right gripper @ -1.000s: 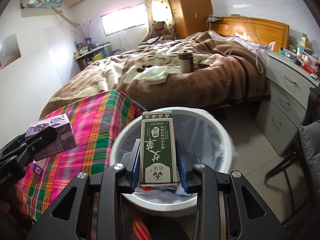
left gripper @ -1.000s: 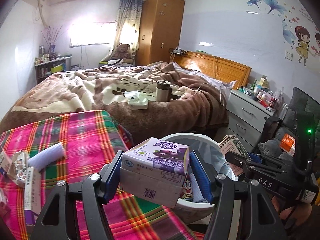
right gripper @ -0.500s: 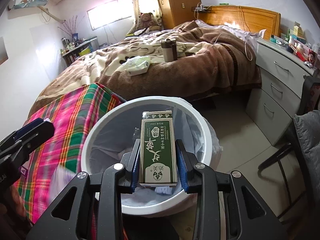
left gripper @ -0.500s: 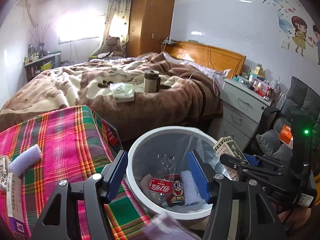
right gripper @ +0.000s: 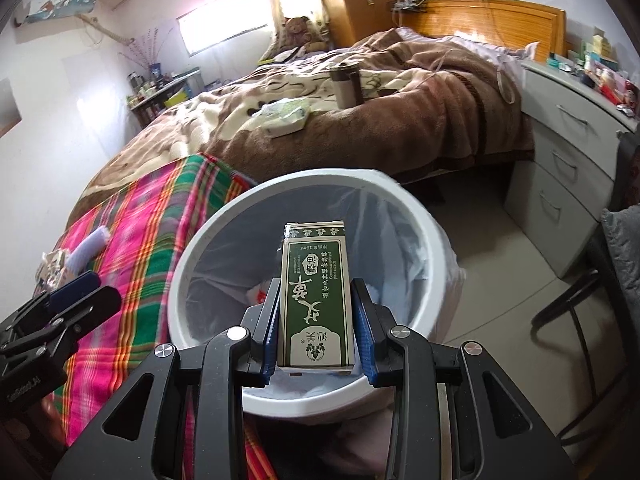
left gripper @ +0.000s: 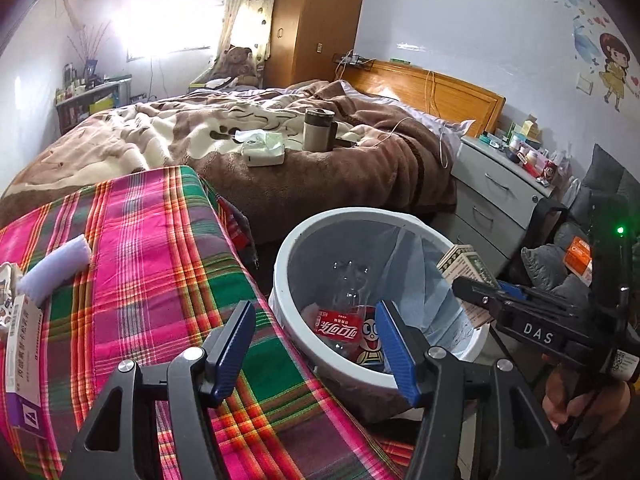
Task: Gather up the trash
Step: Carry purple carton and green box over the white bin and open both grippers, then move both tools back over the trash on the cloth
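Right claw (right gripper: pixel 318 332) is clamped on the green carton (right gripper: pixel 316 300), long axis running fwd along the fingers, its far end already over the mouth of the white bin (right gripper: pixel 192 248) — straight below, so letting go looks enough. Left claw (left gripper: pixel 316 350) stands apart w/ nothing between the pads, over the seam where the plaid table (left gripper: pixel 140 240) meets the bin rim. Remaining trash — white roll (left gripper: pixel 54 268), purple-edged box (left gripper: pixel 22 364) — lies at the left claw's left; that hand is nearer. Room over the table looks open.
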